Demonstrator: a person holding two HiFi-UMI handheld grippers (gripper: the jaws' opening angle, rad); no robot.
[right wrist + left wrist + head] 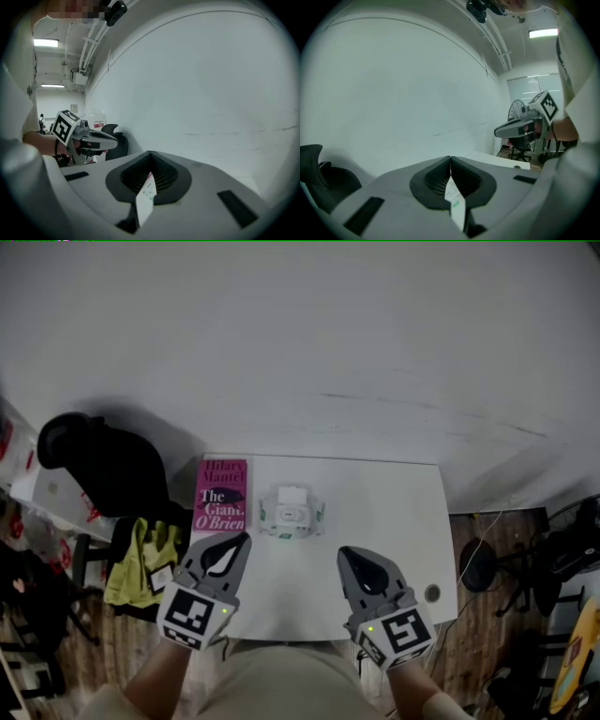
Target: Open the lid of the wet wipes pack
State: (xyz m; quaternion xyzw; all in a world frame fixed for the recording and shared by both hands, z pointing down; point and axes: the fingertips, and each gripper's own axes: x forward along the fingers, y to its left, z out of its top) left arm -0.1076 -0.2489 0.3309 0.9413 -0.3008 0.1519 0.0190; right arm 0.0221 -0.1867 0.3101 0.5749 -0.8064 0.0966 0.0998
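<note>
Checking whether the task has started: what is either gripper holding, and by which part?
Nothing. Both the left gripper and right gripper are shut and empty, short of the wet wipes pack.

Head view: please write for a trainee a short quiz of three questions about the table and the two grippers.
1. True or false: the wet wipes pack lies on top of the book.
2. How do the jaws of the right gripper stand? A: wide apart. B: together, with nothing held. C: closed on the pack.
3. Fill in: the gripper nearer to the book is the ____ one.

Key
1. False: it lies on the table, beside the book.
2. B.
3. Left: the left gripper.
</note>
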